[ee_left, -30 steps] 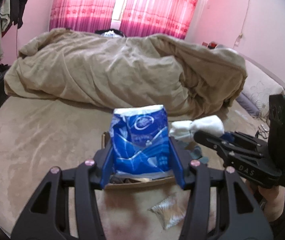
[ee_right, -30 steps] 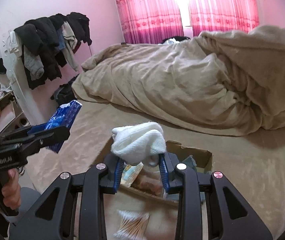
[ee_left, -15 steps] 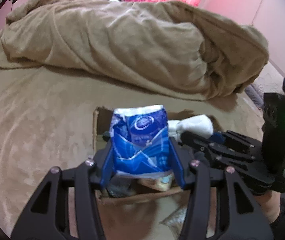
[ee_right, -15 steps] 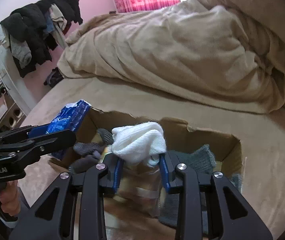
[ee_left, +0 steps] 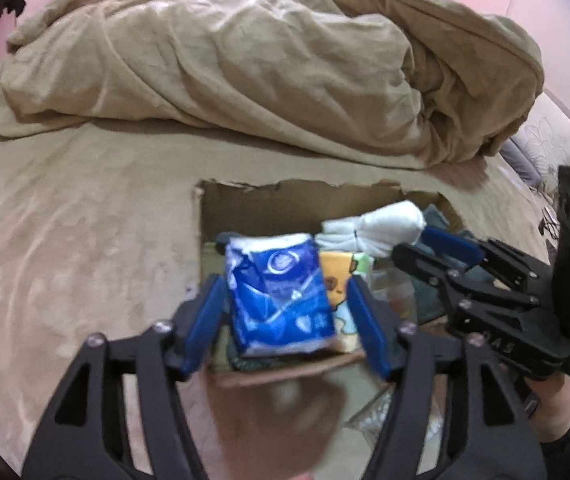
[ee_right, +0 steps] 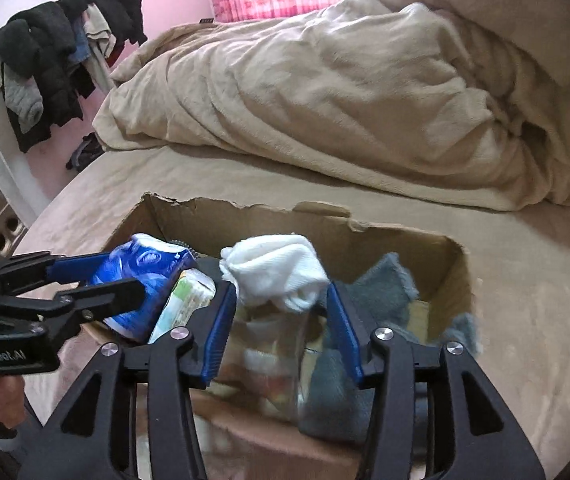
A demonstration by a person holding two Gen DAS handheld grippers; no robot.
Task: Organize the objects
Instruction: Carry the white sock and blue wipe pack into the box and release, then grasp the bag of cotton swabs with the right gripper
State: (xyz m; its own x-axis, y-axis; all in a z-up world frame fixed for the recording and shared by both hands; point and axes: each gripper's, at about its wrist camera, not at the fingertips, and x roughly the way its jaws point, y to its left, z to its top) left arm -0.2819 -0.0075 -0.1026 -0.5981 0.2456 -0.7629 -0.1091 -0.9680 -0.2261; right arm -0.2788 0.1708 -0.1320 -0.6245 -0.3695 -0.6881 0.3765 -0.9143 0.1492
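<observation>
An open cardboard box (ee_left: 297, 194) (ee_right: 385, 236) sits on the bed. My left gripper (ee_left: 285, 312) has opened; the blue tissue pack (ee_left: 281, 296) sits between its spread pads, over the box's left side. It also shows in the right wrist view (ee_right: 141, 268). My right gripper (ee_right: 281, 316) has opened too; the rolled white socks (ee_right: 277, 272) lie between its pads above the box contents. The socks also show in the left wrist view (ee_left: 377, 226). Inside the box are a grey cloth (ee_right: 381, 292) and a yellow-green packet (ee_left: 341, 276).
A rumpled tan duvet (ee_left: 265, 72) is heaped across the far side of the bed. Clothes hang on a rack (ee_right: 53, 56) at the left wall. A clear bag (ee_left: 397, 416) lies in front of the box. Pink curtains are behind.
Both grippers moved forward and down over the box and opened. The tissue pack and the socks, gripped before, now sit loose between the pads.
</observation>
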